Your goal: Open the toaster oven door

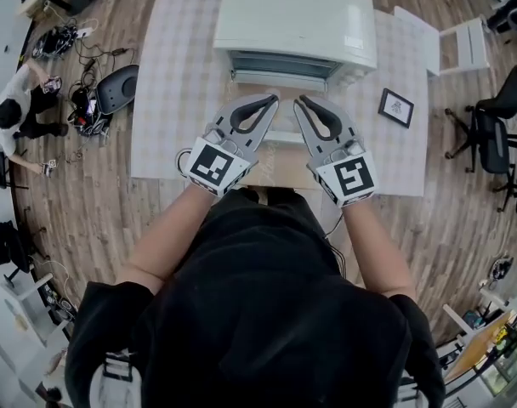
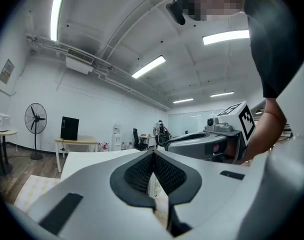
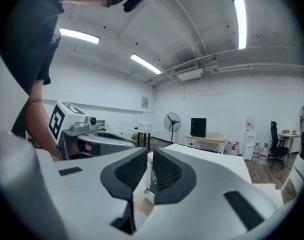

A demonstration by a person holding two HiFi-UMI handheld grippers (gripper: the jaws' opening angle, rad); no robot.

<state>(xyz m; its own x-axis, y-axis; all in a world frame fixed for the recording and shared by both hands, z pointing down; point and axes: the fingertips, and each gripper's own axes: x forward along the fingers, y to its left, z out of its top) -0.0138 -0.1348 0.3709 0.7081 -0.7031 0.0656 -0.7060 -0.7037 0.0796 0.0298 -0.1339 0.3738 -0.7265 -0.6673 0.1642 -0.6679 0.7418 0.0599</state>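
Note:
The white toaster oven (image 1: 292,24) stands at the far middle of the checked table (image 1: 173,100), its front facing me. Both grippers are held side by side just in front of it, tips pointing at its front. My left gripper (image 1: 275,99) (image 2: 153,151) has its pads pressed together with nothing between them. On my right gripper (image 1: 299,100) (image 3: 148,151) a narrow slit shows between the pads, and nothing is pinched there. A pale bar (image 1: 284,134) runs under the two grippers; I cannot tell whether it is the door's handle.
A small black picture frame (image 1: 396,107) lies on the table right of the oven. A white stand (image 1: 463,45) and black office chairs (image 1: 505,100) are at the right. On the floor at the left are cables (image 1: 84,100), a black chair base (image 1: 116,87) and a crouching person (image 1: 20,100).

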